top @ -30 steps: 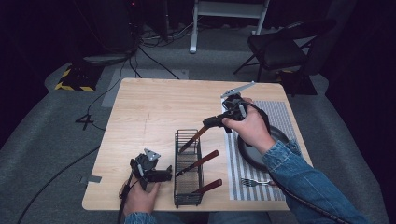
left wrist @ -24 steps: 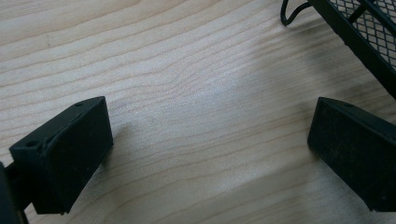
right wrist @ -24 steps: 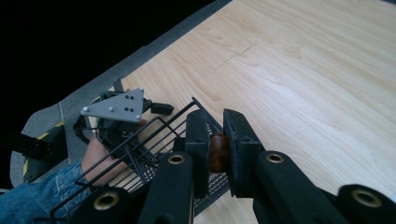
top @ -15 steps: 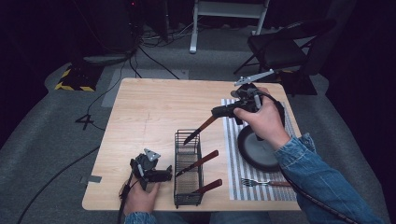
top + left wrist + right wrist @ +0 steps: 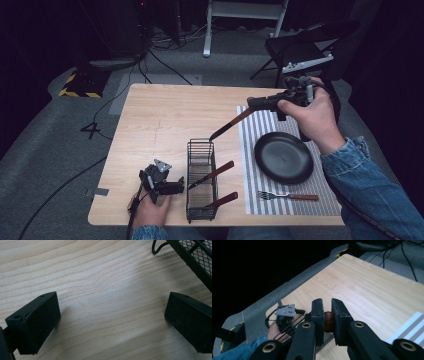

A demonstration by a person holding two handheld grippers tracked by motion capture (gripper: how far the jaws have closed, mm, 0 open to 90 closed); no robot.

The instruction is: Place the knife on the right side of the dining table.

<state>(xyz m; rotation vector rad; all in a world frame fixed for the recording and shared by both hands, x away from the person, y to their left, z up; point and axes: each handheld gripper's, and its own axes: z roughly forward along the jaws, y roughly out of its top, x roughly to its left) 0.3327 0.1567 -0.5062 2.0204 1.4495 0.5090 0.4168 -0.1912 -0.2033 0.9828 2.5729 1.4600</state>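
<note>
Low in the centre of the high view stands a black wire-mesh rectangular basket (image 5: 201,182) on the pale wooden surface (image 5: 160,120). Two brown-handled utensils lie in it, one (image 5: 212,174) across its middle and one (image 5: 220,201) nearer the bottom edge, their handles sticking out over its right wall. Just left of the basket, the left hand-held gripper (image 5: 175,188) rests on the surface with its jaws apart, bare wood between them in the left gripper view, the basket's corner (image 5: 197,260) at the upper right.

In the upper right of the high view, the right hand-held gripper (image 5: 252,104) is lifted above the surface, clamped on the brown handle of a knife with a dark blade (image 5: 231,124) that slants down-left toward the basket's far end. To the right lies a grey-and-white striped placemat (image 5: 250,165) carrying a round black plate (image 5: 283,157) and a brown-handled fork (image 5: 287,196).
</note>
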